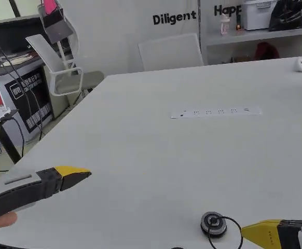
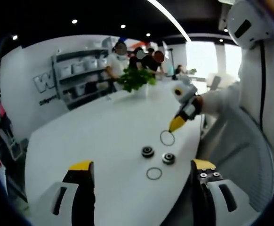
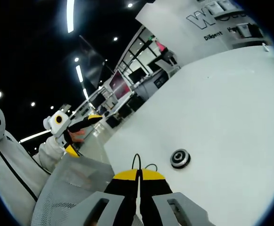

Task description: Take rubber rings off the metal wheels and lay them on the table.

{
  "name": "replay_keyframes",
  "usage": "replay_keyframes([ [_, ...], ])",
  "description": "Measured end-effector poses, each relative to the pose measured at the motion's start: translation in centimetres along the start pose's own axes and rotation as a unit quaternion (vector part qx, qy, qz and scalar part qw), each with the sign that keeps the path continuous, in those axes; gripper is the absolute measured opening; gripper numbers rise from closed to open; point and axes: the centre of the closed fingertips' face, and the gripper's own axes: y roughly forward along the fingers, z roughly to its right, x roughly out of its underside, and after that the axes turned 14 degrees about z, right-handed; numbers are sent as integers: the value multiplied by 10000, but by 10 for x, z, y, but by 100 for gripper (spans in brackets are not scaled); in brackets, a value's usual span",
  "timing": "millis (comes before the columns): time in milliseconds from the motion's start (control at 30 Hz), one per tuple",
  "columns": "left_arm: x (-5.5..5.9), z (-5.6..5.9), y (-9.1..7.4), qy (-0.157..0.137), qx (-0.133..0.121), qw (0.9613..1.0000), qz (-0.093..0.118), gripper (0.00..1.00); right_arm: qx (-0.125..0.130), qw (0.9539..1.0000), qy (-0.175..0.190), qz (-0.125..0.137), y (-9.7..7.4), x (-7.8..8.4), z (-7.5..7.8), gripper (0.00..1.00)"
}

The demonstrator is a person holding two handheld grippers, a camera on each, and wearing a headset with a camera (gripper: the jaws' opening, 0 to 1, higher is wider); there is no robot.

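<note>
Head view: your right gripper (image 1: 246, 232) pinches a thin rubber ring (image 1: 237, 223) beside the wheel (image 1: 214, 224), near right. Left gripper view: your left gripper (image 2: 141, 165) gapes wide. Right gripper view: the ring looks light and floppy; hold its edge.

A wide white tabletop (image 1: 140, 140) is stretching toward a white wall (image 1: 114, 26) that is carrying dark lettering, and the word "Diligent" is readable. A power strip (image 1: 216, 111) is lying flat on the tabletop. A white chair (image 1: 172, 52) is standing behind the far edge, and an office chair (image 1: 57, 65) is standing at the left. A shelf (image 1: 260, 35) is holding boxes. Long ceiling lights (image 3: 71, 16) are shining overhead.
</note>
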Motion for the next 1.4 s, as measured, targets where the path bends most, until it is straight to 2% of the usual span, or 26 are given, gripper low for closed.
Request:
replay_keyframes([
  [200,8,-3,-15,-130,-321,9994,-8,92,-112,9999,-82,-15,8,-9,-5,0],
  [467,14,-9,-28,-250,-665,9975,36,99,-263,9994,-167,-124,22,-13,-11,0],
  [733,18,-11,-42,-321,-935,9951,18,100,-432,9984,-240,-277,36,-11,-18,0],
  [867,17,-12,-48,-378,-1096,9932,77,100,-492,9977,-260,-378,41,-7,-20,0],
  [1133,18,-11,-57,-439,-1263,9910,76,100,-581,9959,-288,-634,52,7,-20,0],
  [1400,17,-10,-60,-426,-1336,9901,86,100,-446,9936,-326,-989,67,29,-3,0],
])
